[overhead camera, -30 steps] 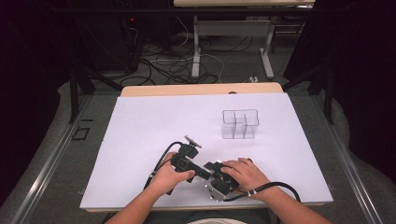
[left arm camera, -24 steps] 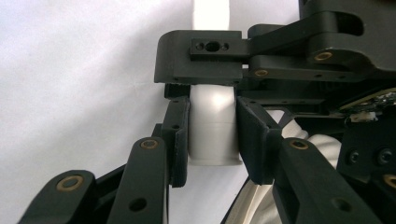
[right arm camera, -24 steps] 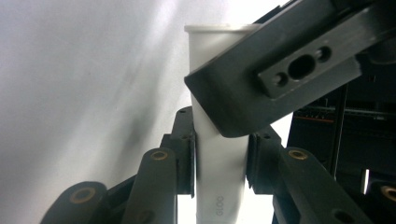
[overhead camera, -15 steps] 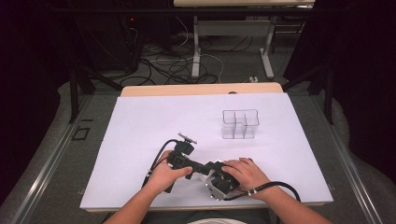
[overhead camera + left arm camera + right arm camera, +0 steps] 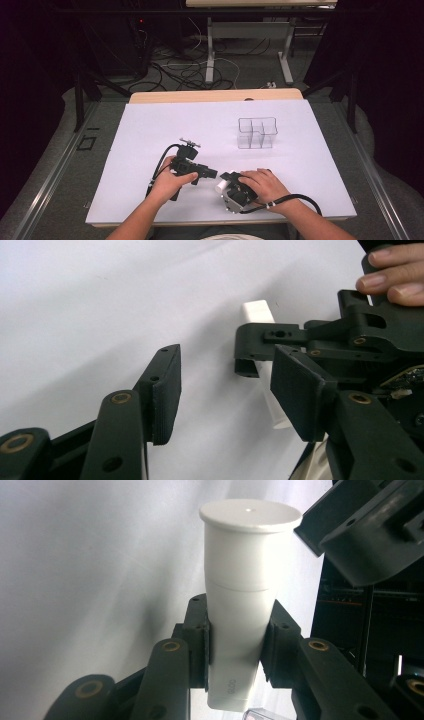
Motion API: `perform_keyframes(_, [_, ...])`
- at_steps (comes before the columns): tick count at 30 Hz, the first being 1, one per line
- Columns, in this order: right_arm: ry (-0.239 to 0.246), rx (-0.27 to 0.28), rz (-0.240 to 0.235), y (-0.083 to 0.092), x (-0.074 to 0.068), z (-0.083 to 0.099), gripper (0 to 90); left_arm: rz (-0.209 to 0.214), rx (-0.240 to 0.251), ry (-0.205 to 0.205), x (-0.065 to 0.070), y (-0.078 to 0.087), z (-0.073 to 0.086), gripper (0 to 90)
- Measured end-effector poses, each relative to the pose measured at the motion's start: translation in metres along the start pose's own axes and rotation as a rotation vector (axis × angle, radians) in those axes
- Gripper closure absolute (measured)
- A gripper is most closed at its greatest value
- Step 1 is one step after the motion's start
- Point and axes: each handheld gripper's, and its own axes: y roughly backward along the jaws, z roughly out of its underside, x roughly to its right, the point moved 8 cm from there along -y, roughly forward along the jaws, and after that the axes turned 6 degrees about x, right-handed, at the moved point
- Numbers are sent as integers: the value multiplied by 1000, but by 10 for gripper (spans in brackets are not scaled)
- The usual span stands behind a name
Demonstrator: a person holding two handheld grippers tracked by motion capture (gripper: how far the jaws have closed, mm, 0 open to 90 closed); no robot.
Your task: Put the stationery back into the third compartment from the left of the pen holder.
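Note:
A white tube with a flat round cap [image 5: 245, 580] is clamped between the pads of my right gripper [image 5: 235, 650], which is shut on its lower body. In the high view that right gripper [image 5: 226, 184] lies low near the table's front edge under the person's right hand, the tube [image 5: 221, 186] showing as a white patch at its tip. My left gripper [image 5: 212, 173] points right at it from a short gap. Its jaws have just been opening. In the left gripper view my left gripper [image 5: 232, 390] stands open over bare table, and the tube [image 5: 257, 312] lies just beyond it.
A clear divided container [image 5: 256, 132] stands at the right of the middle of the white table sheet [image 5: 150, 130]. Cables trail from both grippers toward the front edge. Beyond the table's far edge is a dark floor with cables and table legs.
My left gripper has drawn back to the left, away from the right gripper and the tube, and its jaws now stand apart. The right gripper has kept still with the tube in it.

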Motion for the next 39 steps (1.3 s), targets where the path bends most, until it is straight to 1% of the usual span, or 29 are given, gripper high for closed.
perform_keyframes(4, [-22,5,8,0,1,1,691,-17,15,-4,-6,3,-2,433])
perform_keyframes(8, [-63,3,16,1,2,2,691,-77,41,-45,-18,5,-3,402])
perform_keyframes(9, [-65,10,17,1,3,2,691,-77,41,-45,-18,5,-3,396])
perform_keyframes(10, [-73,12,18,1,3,2,692,-100,44,-50,-22,5,-3,390])
perform_keyframes(11, [-78,10,23,1,4,3,691,-107,42,-76,-25,6,-3,385])
perform_keyframes(12, [-74,12,21,1,4,3,691,-107,42,-76,-25,6,-3,380])
perform_keyframes(13, [-76,12,25,1,4,3,691,-131,42,-78,-29,6,-2,375])
perform_keyframes(14, [-82,14,31,1,5,3,691,-131,42,-78,-29,6,-2,371])
perform_keyframes(15, [-82,8,20,2,4,3,691,-139,49,-86,-31,7,-3,367])
perform_keyframes(16, [-94,15,43,1,5,4,692,-162,60,-100,-35,7,-3,360])
perform_keyframes(19, [-106,0,30,2,6,5,691,-181,62,-112,-39,9,-3,348])
perform_keyframes(20, [-141,26,57,1,8,6,692,-191,73,-114,-41,9,-4,333])
perform_keyframes(21, [-164,14,43,2,8,7,691,-193,81,-130,-43,10,-5,333])
perform_keyframes(22, [-174,18,71,3,11,8,691,-202,96,-124,-45,10,-6,331])
perform_keyframes(23, [-193,27,73,2,12,9,691,-202,96,-124,-45,10,-6,328])
perform_keyframes(25, [-198,29,76,3,13,10,691,-216,99,-119,-48,11,-6,325])
perform_keyframes(26, [-251,48,81,3,14,11,691,-217,103,-121,-48,12,-6,323])
perform_keyframes(27, [-272,26,70,4,13,13,691,-222,106,-119,-49,12,-6,316])
perform_keyframes(28, [-272,26,70,4,13,13,691,-229,108,-118,-51,13,-7,316])
perform_keyframes(30, [-282,29,95,5,18,18,691,-236,112,-122,-53,14,-7,308])
perform_keyframes(31, [-284,30,106,5,20,20,691,-239,120,-111,-54,14,-7,303])
perform_keyframes(32, [-307,20,103,7,20,22,691,-256,126,-110,-57,15,-7,290])
perform_keyframes(33, [-307,20,103,7,20,22,691,-256,126,-110,-57,15,-7,274])
perform_keyframes(34, [-327,41,109,7,24,24,690,-285,119,-123,-61,17,-6,267])
perform_keyframes(35, [-327,41,109,7,24,24,690,-285,119,-123,-61,17,-6,264])
perform_keyframes(36, [-366,34,113,10,24,26,691,-291,130,-131,-62,17,-7,264])
perform_keyframes(37, [-358,37,117,11,28,29,690,-302,135,-137,-64,17,-7,246])
perform_keyframes(38, [-392,36,120,12,30,31,690,-308,137,-144,-65,18,-8,225])
perform_keyframes(39, [-412,34,123,14,32,34,690,-314,149,-137,-65,17,-8,204])
